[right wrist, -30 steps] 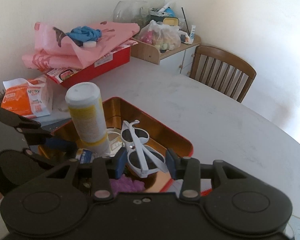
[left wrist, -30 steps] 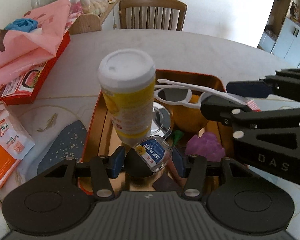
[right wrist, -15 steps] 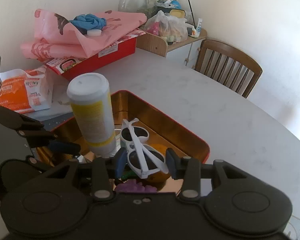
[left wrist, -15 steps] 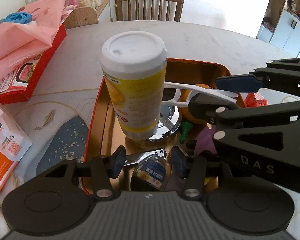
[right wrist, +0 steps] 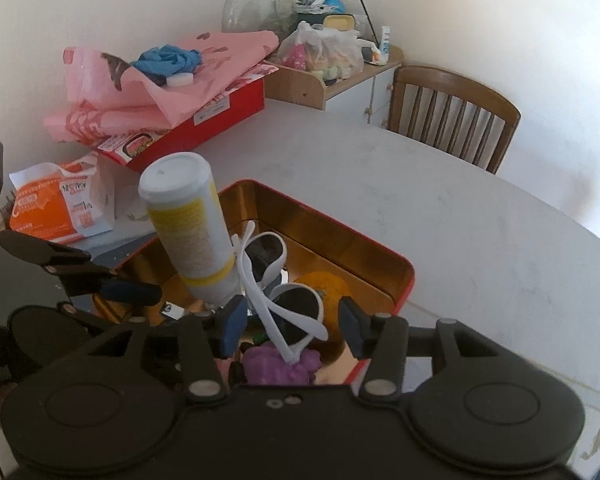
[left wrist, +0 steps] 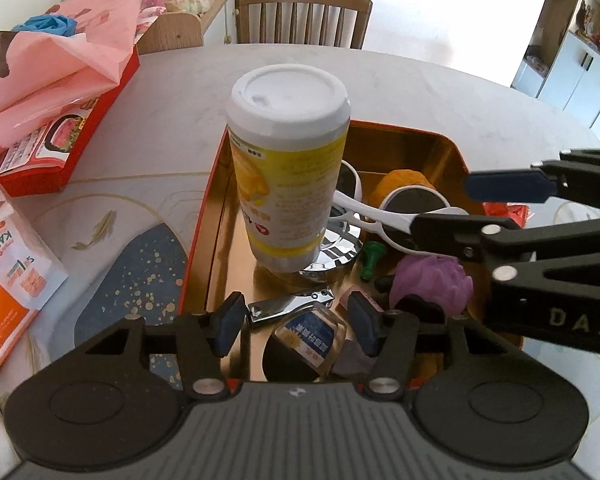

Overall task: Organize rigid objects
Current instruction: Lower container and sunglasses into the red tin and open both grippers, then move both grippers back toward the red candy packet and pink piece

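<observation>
Now: both claws just opening, pads clear of everything. Left claw apart over the small labelled bottle, lying loose at the lower middle of the frame inside the gold tray; right claw apart around the white sunglasses, resting on the tray's pile. Best done by backing straight out and up, slowly, avoiding the tall yellow canister tilted at frame centre, and the sunglass arm beside it.
</observation>
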Motion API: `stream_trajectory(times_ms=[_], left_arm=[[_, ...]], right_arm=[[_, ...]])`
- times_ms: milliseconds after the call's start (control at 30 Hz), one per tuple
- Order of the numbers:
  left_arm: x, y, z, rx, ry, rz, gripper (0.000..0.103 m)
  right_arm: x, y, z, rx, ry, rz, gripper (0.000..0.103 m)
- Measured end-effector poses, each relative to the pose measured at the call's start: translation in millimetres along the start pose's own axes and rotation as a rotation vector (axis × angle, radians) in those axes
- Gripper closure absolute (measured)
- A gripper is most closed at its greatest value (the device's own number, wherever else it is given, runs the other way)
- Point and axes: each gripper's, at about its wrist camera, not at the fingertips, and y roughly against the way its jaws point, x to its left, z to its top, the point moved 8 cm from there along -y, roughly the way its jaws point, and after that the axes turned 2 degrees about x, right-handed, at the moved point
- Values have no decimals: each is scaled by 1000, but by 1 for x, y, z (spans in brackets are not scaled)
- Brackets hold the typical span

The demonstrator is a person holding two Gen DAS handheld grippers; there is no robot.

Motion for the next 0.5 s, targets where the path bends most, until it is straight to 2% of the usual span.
stream_trajectory(times_ms=[133,500], left_arm=[[-2,9,0,-20,7,-15,41],[-21,41,3,-94,-9,-40,37]], right_arm=[[-6,9,-5,-1,-35,4,52],[-20,47,-15,-40,-110,17,44]])
